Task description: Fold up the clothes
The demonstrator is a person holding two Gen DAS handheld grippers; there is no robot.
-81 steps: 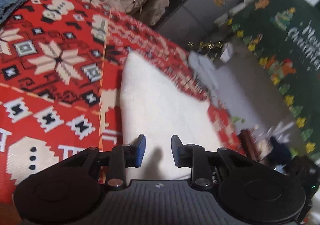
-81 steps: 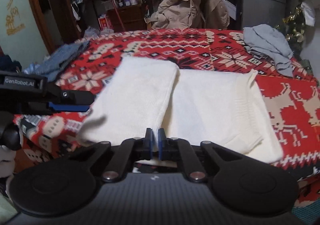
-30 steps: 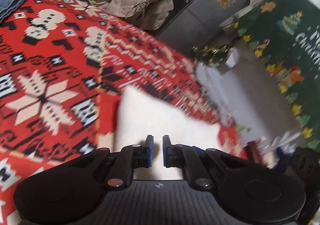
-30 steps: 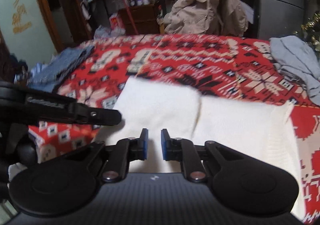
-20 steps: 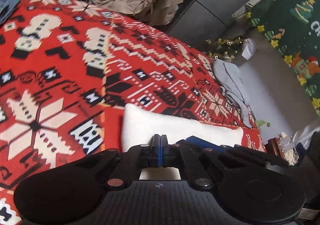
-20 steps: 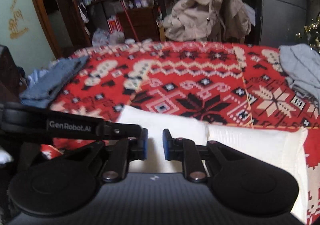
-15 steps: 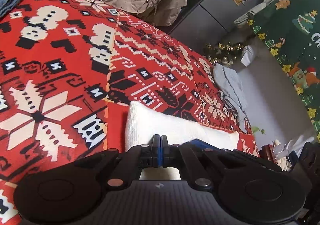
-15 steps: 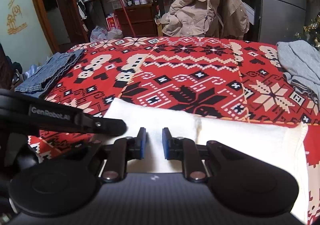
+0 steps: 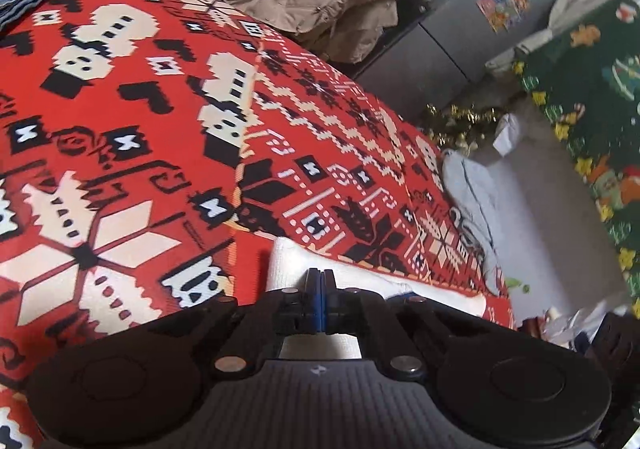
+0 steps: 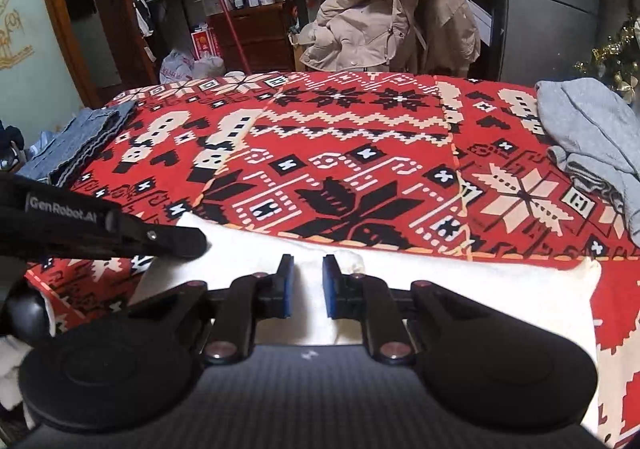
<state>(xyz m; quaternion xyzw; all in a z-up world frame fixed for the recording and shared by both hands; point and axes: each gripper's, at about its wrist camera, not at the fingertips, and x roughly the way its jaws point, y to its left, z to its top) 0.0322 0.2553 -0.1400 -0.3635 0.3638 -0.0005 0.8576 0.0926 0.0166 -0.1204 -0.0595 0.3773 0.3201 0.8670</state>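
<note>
Left wrist view — left gripper (image 9: 319, 299) closed at white garment (image 9: 288, 269) edge, right gripper (image 10: 307, 287) closing — narrow gap over white garment, red patterned cloth (image 10: 360, 153) beneath.

"GenRobot.AI" in pale letters on the left hand-held gripper (image 10: 188, 245), side of its black arm

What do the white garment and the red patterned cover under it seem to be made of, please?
White garment: looks like a soft knit, matte, with faint ribbing and thick rounded folds; possibly cotton or wool. Red cover: seems a thin smooth cloth printed to mimic knitting, with flat blocky motifs.
</note>
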